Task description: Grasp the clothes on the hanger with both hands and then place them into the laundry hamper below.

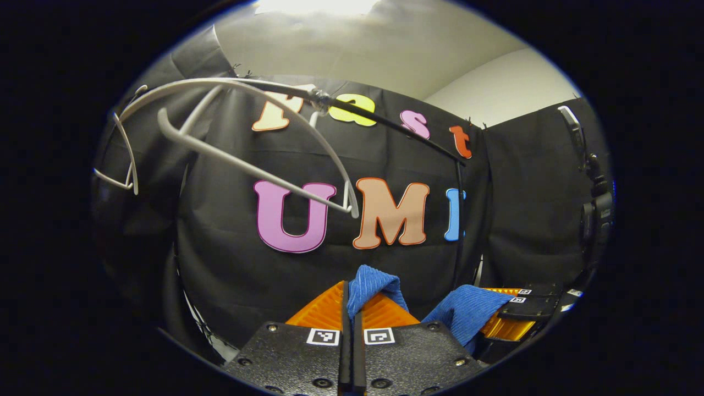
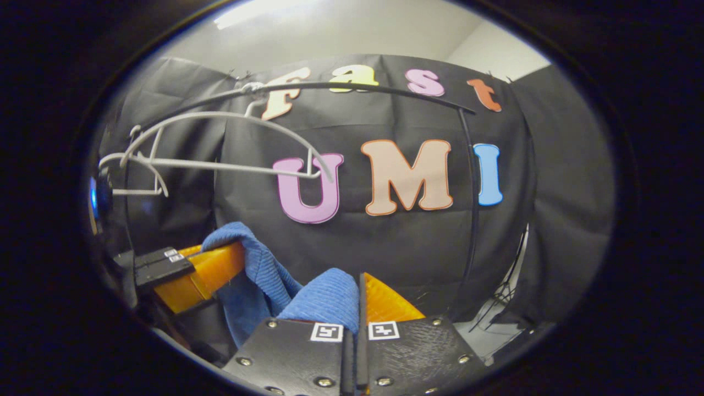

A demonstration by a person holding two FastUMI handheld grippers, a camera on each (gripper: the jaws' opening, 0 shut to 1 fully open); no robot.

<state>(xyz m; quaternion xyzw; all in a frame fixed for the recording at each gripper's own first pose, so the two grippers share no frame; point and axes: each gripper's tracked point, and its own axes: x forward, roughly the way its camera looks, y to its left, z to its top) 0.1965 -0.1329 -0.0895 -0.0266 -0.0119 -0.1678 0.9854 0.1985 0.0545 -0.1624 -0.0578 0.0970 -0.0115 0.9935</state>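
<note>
Far left in the left gripper view: bare white hanger, hooked on the dark rail, no garment on it. Lower centre: left gripper pressed together on a fold of the blue clothes, cloth bunching up above the tips. Further right in that view: right gripper, with more of the blue cloth draped against it.

In the right gripper view, left side: hanger again, empty, above and well apart from both tools. Below it: left gripper with the clothes hanging off its tip. Centre bottom: right gripper closed, cloth pinched between its fingers and spilling leftward.

Garment slung as a sagging band between the two tools, long axis running gripper to gripper, both about equally close to it, each holding an end. Hamper presumably below. Next move probably straight down, both hands together, then release.
</note>
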